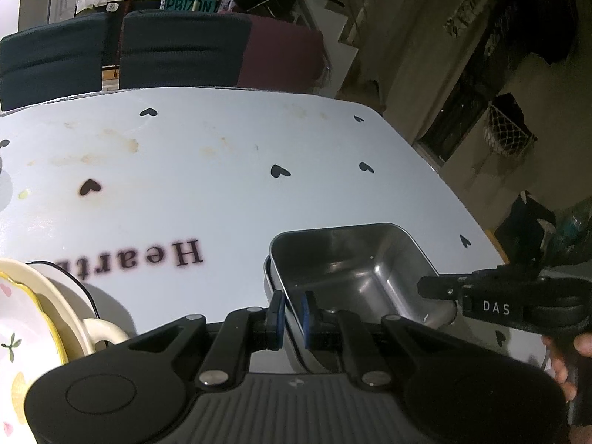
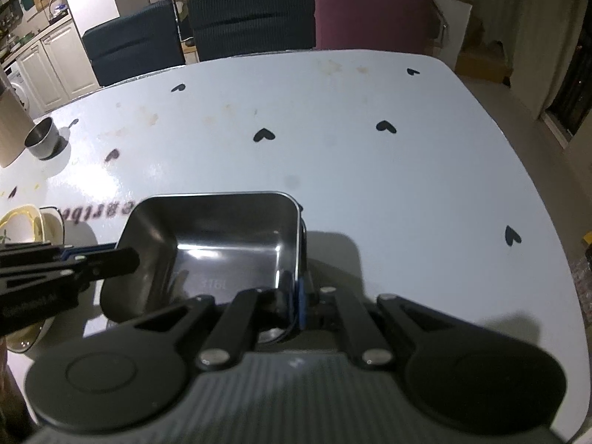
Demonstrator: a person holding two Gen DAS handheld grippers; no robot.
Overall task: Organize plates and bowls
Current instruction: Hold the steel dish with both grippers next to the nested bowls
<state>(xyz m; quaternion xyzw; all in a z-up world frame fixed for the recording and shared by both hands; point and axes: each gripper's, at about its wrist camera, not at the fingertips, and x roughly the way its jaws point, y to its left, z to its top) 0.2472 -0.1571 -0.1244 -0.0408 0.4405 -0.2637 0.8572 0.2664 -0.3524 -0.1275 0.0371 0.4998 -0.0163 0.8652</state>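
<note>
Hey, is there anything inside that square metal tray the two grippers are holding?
No. In the right wrist view the metal tray shows only its bare shiny bottom, with the right gripper and left gripper clamped on its rim.

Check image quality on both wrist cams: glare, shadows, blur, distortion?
Left wrist view: dim room, table blown out pale, the "Heart" print soft, strong fisheye bend at the far edge. Right wrist view: bright glare streak inside the steel tray, a hard shadow right of it, dark corners. Both grippers, left and right, look sharp.
</note>
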